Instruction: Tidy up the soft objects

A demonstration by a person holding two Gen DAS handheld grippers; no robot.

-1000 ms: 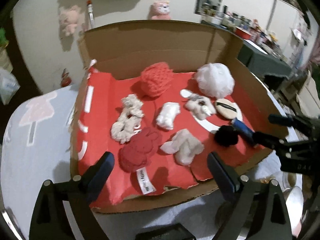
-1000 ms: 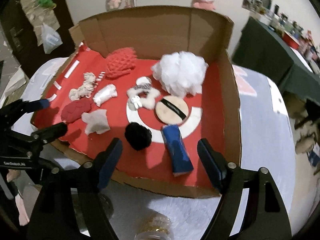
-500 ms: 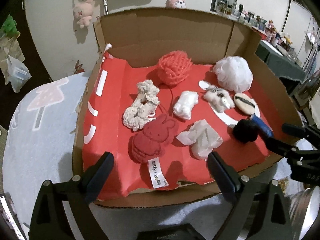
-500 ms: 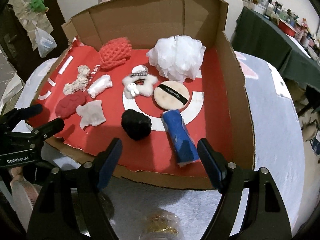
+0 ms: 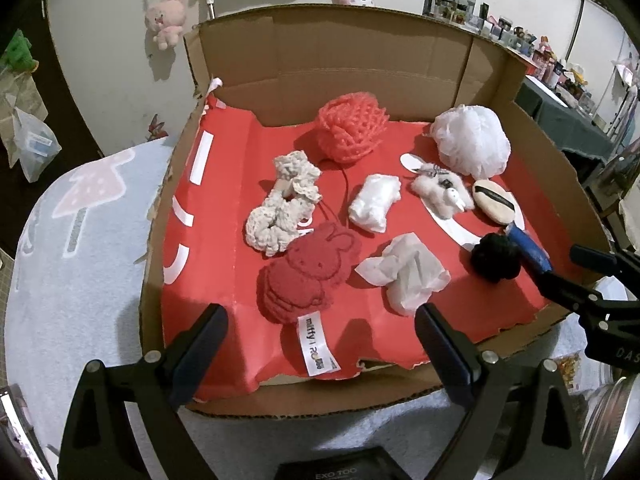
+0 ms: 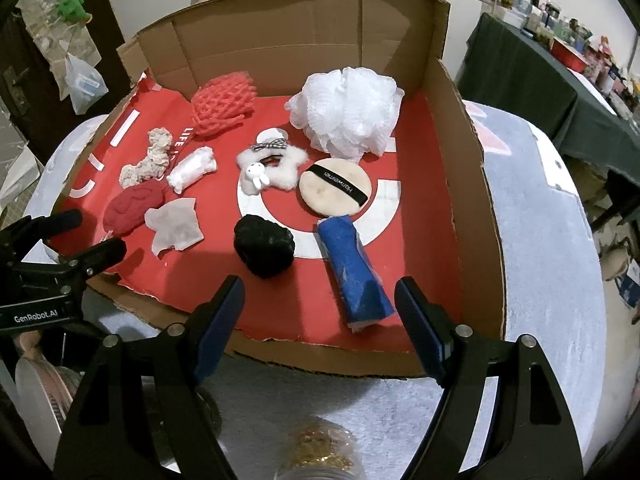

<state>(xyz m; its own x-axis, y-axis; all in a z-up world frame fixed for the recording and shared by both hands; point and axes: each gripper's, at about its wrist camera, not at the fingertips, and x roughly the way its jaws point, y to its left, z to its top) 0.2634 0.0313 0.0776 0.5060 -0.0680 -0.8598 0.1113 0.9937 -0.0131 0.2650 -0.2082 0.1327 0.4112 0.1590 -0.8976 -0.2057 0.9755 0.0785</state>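
A cardboard box [image 5: 340, 52] [image 6: 468, 184] with a red floor holds several soft things. In the left wrist view: a red rabbit cloth [image 5: 306, 276], a cream crochet piece [image 5: 280, 212], a coral mesh ball [image 5: 352, 128], a white puff [image 5: 472, 144], a crumpled tissue [image 5: 408, 272]. In the right wrist view: a black ball [image 6: 264, 246], a blue roll [image 6: 354, 270], a round powder puff [image 6: 334, 190], a fluffy star clip [image 6: 268, 170]. My left gripper [image 5: 320, 344] [image 6: 88, 240] is open and empty at the box's front left edge. My right gripper [image 6: 318, 320] [image 5: 576, 268] is open and empty at the front right edge.
The box stands on a pale blue cloth with a mushroom print [image 5: 84, 196]. A jar with gold contents [image 6: 320, 452] stands just below my right gripper. Plush toys [image 5: 166, 20] hang on the wall behind. A dark green table [image 6: 532, 76] with clutter stands at right.
Both grippers have risen and tilted down a little, so the box floor shows more fully. The objects in the box have not moved. Both stay open.
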